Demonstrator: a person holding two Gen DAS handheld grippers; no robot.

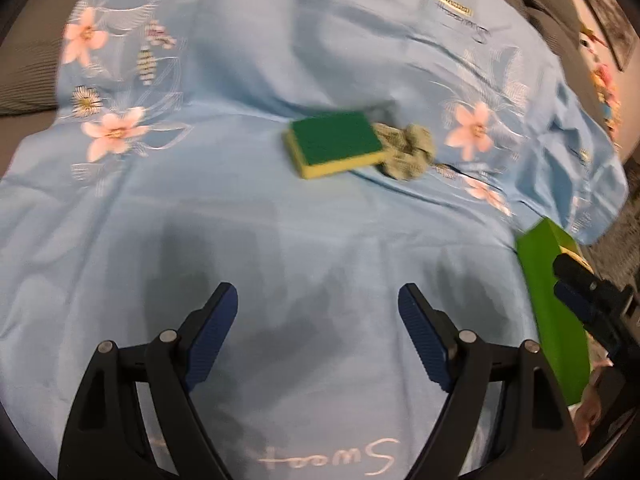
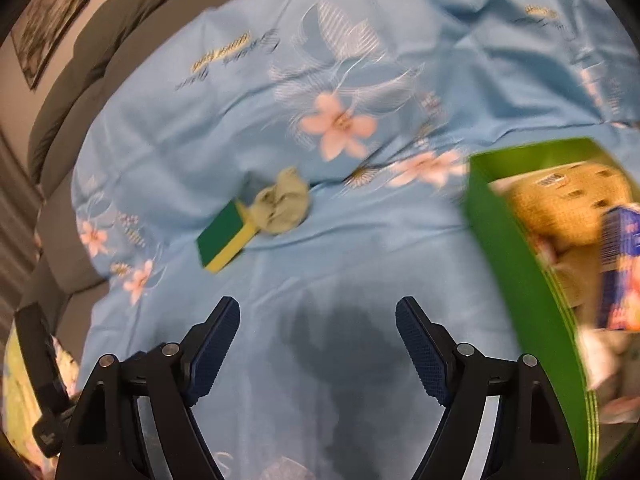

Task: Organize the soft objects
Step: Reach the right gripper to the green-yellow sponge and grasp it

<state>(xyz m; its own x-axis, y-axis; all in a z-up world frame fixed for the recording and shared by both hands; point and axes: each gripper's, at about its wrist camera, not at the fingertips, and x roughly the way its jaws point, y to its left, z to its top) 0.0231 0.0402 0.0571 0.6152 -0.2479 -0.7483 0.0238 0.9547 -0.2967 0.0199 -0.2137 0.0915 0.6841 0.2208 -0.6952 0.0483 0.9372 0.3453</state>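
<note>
Now both hand-held grippers hang over a blue flowered bedsheet (image 1: 280, 60) with nothing between their fingers: the left hand-held gripper (image 1: 318, 332) stands spread, and so does the right hand-held gripper (image 2: 318, 344). Ahead on the sheet lies a green-and-yellow sponge (image 1: 336, 144), touching a crumpled grey-green cloth (image 1: 408, 152). A green box (image 2: 516, 264) at the right holds yellowish packages, too blurred to tell apart.
</note>
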